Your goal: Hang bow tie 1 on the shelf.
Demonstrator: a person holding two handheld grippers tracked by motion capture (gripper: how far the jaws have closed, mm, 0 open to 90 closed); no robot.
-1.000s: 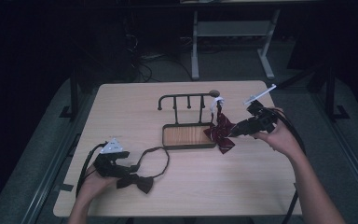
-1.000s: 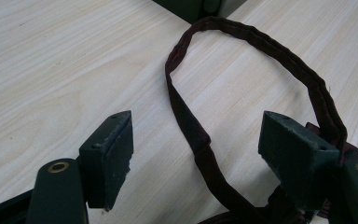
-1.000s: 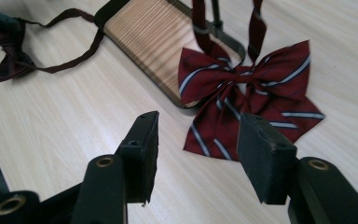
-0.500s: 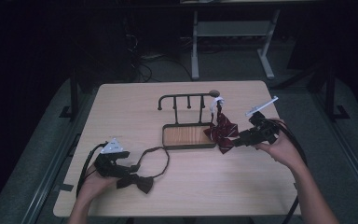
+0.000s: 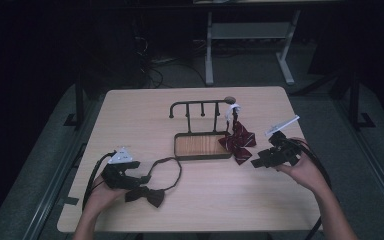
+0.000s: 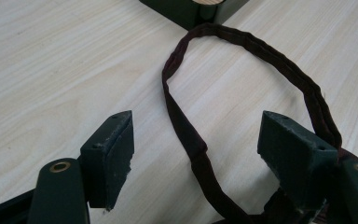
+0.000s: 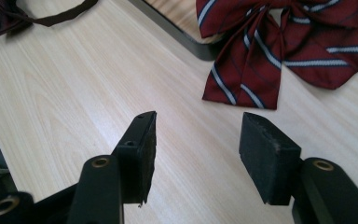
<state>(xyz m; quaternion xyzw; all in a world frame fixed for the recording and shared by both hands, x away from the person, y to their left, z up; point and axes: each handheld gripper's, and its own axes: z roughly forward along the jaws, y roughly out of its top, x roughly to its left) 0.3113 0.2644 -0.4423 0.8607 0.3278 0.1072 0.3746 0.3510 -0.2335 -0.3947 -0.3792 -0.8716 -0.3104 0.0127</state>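
Right jaws [image 5: 256, 162] just spread wide, empty — I've dropped back off the striped bow tie [image 5: 237, 141], hung on the rack [image 5: 200, 106] | left jaws [image 6: 196, 154] open astride the dark tie's strap [image 6: 186, 130] — next up.

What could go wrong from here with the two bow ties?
1. The red tie hangs from the rack's end hook, lying half over the tray rim; a tug may tip the rack.
2. The dark tie's strap loops between the left gripper's open jaws; closing could catch only the strap.

Red striped bow tie [image 7: 284, 51], dark bow tie [image 5: 145, 195]
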